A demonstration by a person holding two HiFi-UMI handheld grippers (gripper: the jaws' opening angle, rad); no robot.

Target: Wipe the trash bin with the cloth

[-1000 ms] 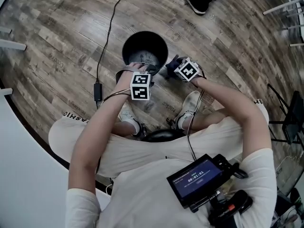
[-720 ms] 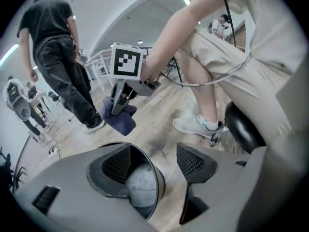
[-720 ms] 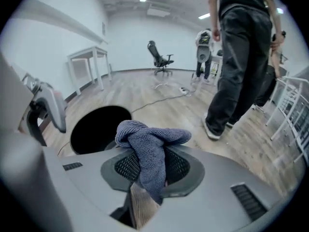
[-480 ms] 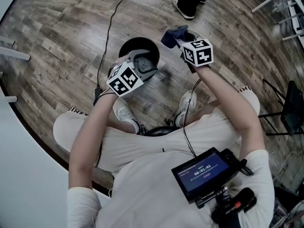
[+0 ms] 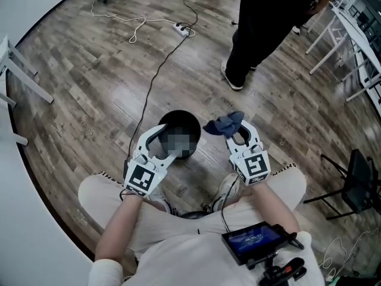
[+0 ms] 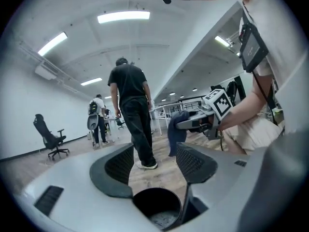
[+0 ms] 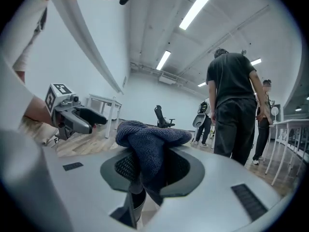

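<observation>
The black trash bin (image 5: 186,124) stands on the wood floor in front of my feet; in the left gripper view it shows as a round opening (image 6: 157,208) below the jaws. My left gripper (image 5: 163,137) is held above its near rim, open, its jaws having just widened with nothing between them (image 6: 154,164). My right gripper (image 5: 234,132) hovers to the right of the bin, shut on a dark blue cloth (image 5: 224,124). The cloth (image 7: 150,146) bunches over the jaws, hiding both pads. Both grippers point nearly level.
A person in black (image 5: 265,28) stands just beyond the bin. A cable (image 5: 156,73) runs across the floor to a power strip (image 5: 181,30). White table legs (image 5: 27,79) stand at the left, desks (image 5: 357,34) and a dark chair (image 5: 352,182) at the right.
Both grippers have risen from the bin's rim and tipped from pointing down to nearly level. The cloth came up in the right one. The head view has swung up, showing more floor.
</observation>
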